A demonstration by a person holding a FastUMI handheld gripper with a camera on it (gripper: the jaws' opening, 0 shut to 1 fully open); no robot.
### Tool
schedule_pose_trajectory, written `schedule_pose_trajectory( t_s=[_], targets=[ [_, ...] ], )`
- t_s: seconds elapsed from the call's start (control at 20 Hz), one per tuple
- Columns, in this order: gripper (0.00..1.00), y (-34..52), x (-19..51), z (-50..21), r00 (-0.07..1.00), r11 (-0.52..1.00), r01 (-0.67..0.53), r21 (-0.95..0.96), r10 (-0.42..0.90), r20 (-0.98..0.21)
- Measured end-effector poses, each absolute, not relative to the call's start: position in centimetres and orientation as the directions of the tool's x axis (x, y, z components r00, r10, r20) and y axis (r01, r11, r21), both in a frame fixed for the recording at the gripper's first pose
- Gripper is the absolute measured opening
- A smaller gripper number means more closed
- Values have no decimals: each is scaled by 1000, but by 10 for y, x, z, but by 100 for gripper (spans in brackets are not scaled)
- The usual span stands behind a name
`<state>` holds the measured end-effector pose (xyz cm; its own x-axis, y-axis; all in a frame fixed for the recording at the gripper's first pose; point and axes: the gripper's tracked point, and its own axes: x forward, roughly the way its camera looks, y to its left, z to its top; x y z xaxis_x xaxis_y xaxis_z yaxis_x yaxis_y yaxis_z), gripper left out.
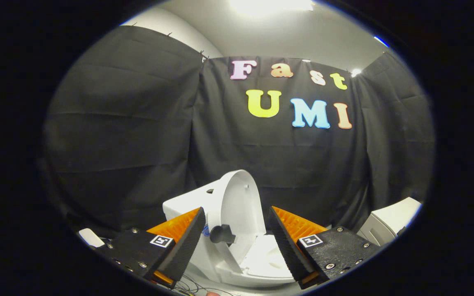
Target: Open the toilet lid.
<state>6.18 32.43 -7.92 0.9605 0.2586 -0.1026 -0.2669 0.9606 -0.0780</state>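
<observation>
In the gripper view we see the gripper (pixel 233 240) at the bottom of the frame with its two orange-and-black fingers spread wide and nothing between the pads, so the claw is released. The left finger (pixel 181 242) and the right finger (pixel 288 244) each carry a small square marker on the black block behind them, and their lower ends are cut off by the bottom of the frame. Between and just ahead of them, in the lower centre, stands the toilet (pixel 237 230). Its lid (pixel 239 209) is raised, standing nearly upright and leaning back toward the tank (pixel 183 203), which the left finger partly hides. A short black knob (pixel 220 234) sticks out from the lid's near edge, just beside the left fingertip; we cannot tell whether it touches the finger. The seat (pixel 263 259) lies flat below the lid, its right part covered by the right finger and its front cut off at the bottom. At the lower right we make out a white object (pixel 389 220), cropped and hard to identify. At the lower left sits a small white item (pixel 91 237), also too small to name. Thin wires (pixel 191 285) trail at the very bottom centre. Black cloth (pixel 138 131) fills the middle, with a bright lamp (pixel 270 5) at the top.
</observation>
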Motion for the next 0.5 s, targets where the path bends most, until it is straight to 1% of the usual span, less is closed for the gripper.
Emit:
schedule_pose_trajectory(
  t_s=[0.15,0.35,0.5],
  targets=[
    [95,283,68,-51,960,961,-277,-15,276,-40],
    [95,216,68,-32,966,965,-258,53,260,-18],
    [95,160,63,-20,974,973,-226,44,226,2]
  ],
)
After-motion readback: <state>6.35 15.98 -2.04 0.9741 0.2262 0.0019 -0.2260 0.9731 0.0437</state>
